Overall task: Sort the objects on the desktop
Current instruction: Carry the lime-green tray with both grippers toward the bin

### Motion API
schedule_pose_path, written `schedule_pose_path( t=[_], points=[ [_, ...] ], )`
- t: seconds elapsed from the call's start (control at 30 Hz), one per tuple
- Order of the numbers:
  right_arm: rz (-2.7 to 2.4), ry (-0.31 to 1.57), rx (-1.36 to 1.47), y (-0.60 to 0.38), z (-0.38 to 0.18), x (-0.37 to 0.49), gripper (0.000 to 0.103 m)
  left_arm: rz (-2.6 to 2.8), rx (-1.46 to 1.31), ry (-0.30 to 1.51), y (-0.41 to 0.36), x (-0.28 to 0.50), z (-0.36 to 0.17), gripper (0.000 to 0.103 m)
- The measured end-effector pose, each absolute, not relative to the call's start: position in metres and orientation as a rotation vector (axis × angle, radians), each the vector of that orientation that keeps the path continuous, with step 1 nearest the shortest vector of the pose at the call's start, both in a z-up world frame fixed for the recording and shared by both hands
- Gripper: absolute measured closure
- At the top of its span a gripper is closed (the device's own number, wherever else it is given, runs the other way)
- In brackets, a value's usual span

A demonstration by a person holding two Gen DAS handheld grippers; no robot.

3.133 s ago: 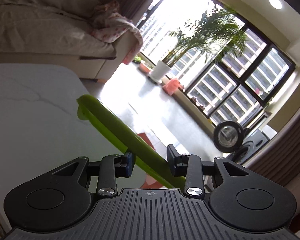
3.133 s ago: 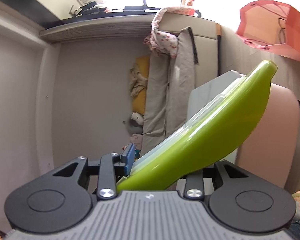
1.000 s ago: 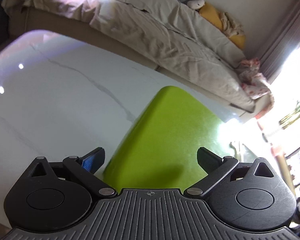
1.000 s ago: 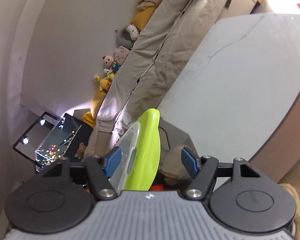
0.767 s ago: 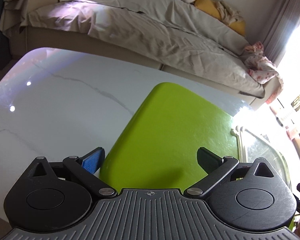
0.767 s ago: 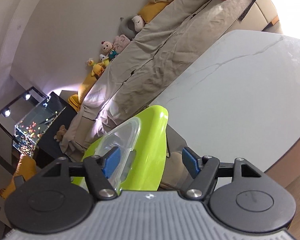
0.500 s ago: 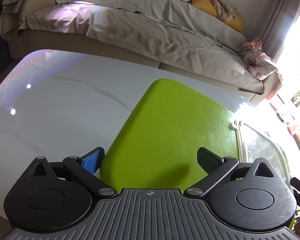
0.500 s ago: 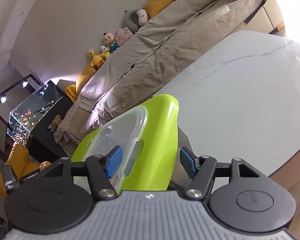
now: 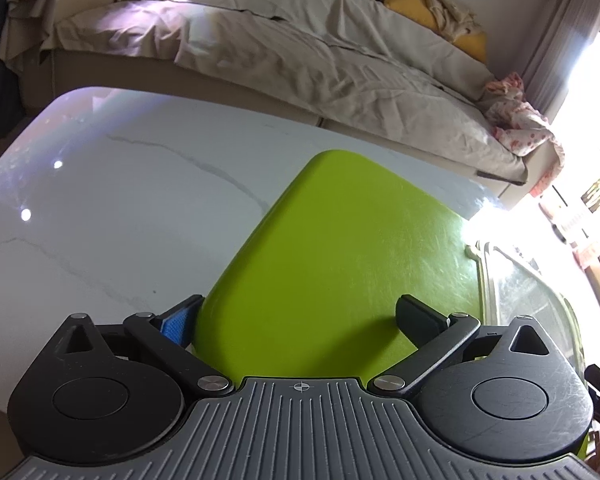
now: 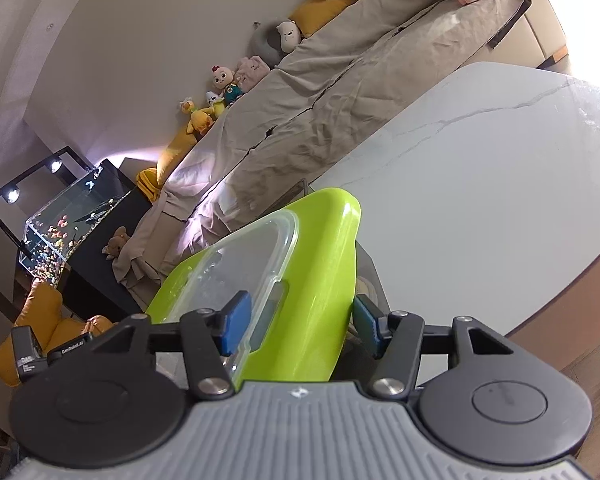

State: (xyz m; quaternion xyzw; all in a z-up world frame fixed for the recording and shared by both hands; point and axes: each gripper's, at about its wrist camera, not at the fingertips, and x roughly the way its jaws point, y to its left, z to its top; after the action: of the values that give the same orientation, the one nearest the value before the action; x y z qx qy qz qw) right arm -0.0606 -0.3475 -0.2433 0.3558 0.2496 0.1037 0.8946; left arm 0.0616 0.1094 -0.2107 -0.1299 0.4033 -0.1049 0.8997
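Note:
A lime-green tray (image 9: 340, 264) with a clear plastic container (image 10: 236, 272) nested in it is held above the white marble table (image 9: 120, 208). In the left wrist view I see its green underside; the clear container's rim (image 9: 512, 280) shows at the right. My left gripper (image 9: 296, 320) is wide open, its fingers either side of the tray's near edge. My right gripper (image 10: 298, 320) is shut on the tray (image 10: 320, 280), one pad on the clear container's rim, the other on the green outer wall.
A long sofa under a beige cover (image 9: 300, 52) runs behind the table, with plush toys (image 10: 224, 84) along its back. A fish tank (image 10: 68, 224) stands at the left of the right wrist view. The table's rounded edge (image 10: 560, 292) and wood floor lie right.
Three seconds ago both grippers gripped the tray tilted in the air. Since then the left gripper has opened; over the last second the tray has come lower and flatter towards the table.

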Motion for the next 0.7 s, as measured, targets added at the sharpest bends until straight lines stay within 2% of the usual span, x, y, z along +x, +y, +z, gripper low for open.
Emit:
schedule_pose_path(
  t=[0.2,0.27,0.5,0.63,0.7],
  points=[
    [0.189,0.475,0.626,-0.338,-0.22,-0.046,0.046,-0.257,-0.212,0.771,0.095,0.109,-0.191,0.001],
    [0.212,0.47,0.598,-0.335,-0.214,-0.039,0.056,-0.247,-0.144,0.765,0.082,0.123,-0.191,0.001],
    [0.194,0.462,0.583,-0.333,-0.218,-0.047,0.055,-0.284,-0.097,0.757,0.074,0.103,-0.202,0.0],
    [0.212,0.448,0.7,-0.354,-0.223,-0.058,0.035,-0.272,-0.125,0.757,0.092,0.095,-0.203,0.0],
    [0.22,0.436,0.76,-0.362,-0.225,-0.06,0.034,-0.247,-0.171,0.748,0.107,0.099,-0.202,0.0]
  ],
)
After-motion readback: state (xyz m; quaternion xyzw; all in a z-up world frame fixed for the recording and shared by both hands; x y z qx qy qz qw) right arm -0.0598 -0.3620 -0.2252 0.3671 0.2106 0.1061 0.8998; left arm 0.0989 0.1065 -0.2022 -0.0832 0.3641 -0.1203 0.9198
